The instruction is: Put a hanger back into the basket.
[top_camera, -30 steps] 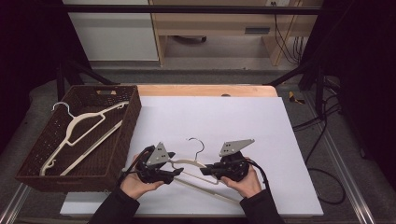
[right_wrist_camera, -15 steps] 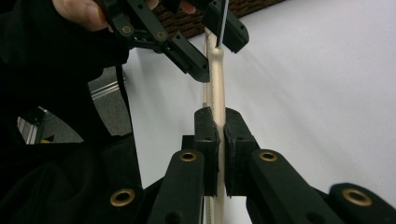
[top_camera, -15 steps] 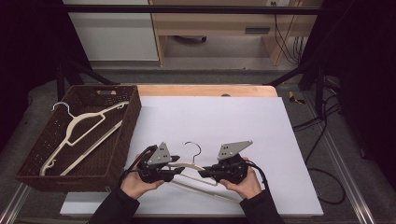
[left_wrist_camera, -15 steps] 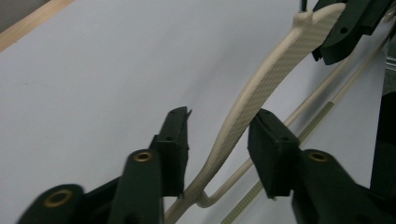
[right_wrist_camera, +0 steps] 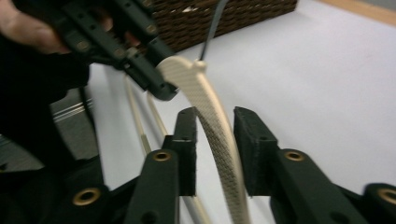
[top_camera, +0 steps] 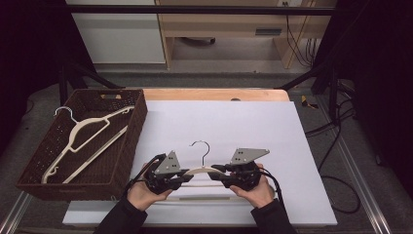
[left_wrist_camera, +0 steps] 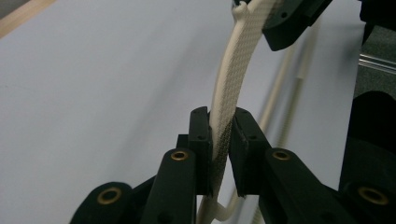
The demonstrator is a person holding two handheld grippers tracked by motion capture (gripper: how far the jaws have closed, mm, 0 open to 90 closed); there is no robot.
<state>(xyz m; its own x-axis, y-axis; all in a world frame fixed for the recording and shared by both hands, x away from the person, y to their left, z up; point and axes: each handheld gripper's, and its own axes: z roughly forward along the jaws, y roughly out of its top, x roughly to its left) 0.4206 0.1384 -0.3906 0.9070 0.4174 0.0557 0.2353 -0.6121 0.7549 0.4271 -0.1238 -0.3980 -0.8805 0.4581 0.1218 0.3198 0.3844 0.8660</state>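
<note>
Brown wicker forms the basket (top_camera: pixel 127 141) at the left of the high view, and a cream hanger (top_camera: pixel 80 134) lies slanted inside it, its metal hook toward the basket's upper left corner. To the right, on the white mat (top_camera: pixel 243 126) that covers the table, a second cream hanger (top_camera: pixel 202 170) sits at lower centre of the frame with its hook (top_camera: pixel 200 146) pointing up the picture. The left gripper (top_camera: pixel 182 177) holds its left shoulder and the right gripper (top_camera: pixel 224 176) reaches its right shoulder, each in a hand coming in from the bottom edge.

From above the jaws are too small to read; the gripper views give what that view lacks. In the left gripper view, the two black jaws have just been closing and their pads (left_wrist_camera: pixel 200 140) now press both faces of the hanger's woven-textured arm (left_wrist_camera: pixel 224 116), which rises between them toward the upper right of the frame, where the other gripper's black tip (left_wrist_camera: pixel 289 23) meets it. In the right gripper view, the jaws have just been opening: the pads (right_wrist_camera: pixel 187 140) stand apart from the arm (right_wrist_camera: pixel 219 140), with a clear gap on the right side. That view also shows, at upper left, the left gripper (right_wrist_camera: pixel 159 86) clamped on the hanger near the hook's base, and the basket (right_wrist_camera: pixel 224 18) along the top edge. The hanger's thin lower bar (right_wrist_camera: pixel 140 121) appears pale and blurred at lower left.
</note>
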